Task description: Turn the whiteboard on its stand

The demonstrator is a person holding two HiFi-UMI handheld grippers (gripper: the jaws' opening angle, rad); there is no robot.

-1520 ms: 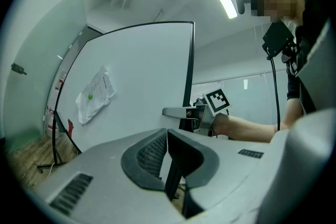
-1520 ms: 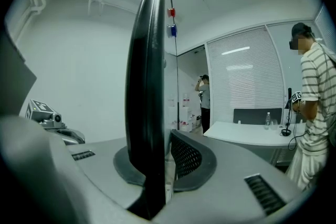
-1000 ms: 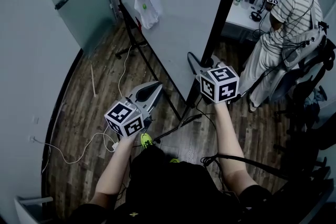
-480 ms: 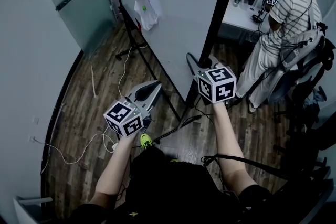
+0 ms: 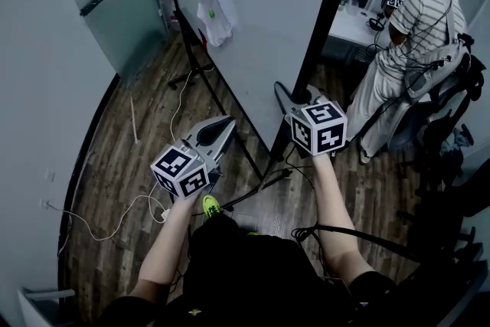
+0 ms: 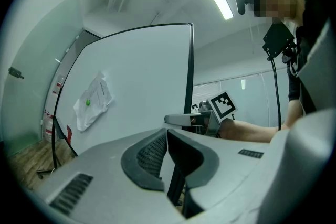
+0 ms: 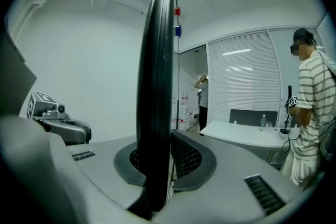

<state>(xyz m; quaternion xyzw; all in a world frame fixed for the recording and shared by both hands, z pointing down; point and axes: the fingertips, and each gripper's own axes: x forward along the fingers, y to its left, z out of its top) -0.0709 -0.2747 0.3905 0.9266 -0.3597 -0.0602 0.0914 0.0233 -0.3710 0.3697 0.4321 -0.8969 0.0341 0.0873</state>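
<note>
**Q:** While the whiteboard (image 5: 260, 4) stands upright on its stand (image 5: 246, 142), where is the right gripper (image 5: 305, 93)?
**A:** Clamped on the board's black side edge (image 7: 157, 86), 1 pad on each face.
**Q:** Left gripper (image 5: 228, 122)?
**A:** Jaws together, nothing between them. It sits near the white face, low down, and I see no contact.
**Q:** Anything else?
**A:** 1 paper sheet (image 5: 213, 11) is fixed to the face. A person in a striped shirt (image 5: 421, 19) is beyond the board.

Your head view's top edge cuts off the whiteboard (image 5: 260, 19) at upper centre. Print on its pinned paper sheet (image 5: 213, 10) is too small to read. Low in the left gripper view, your left gripper (image 6: 166, 134) hides the board's bottom.
</note>
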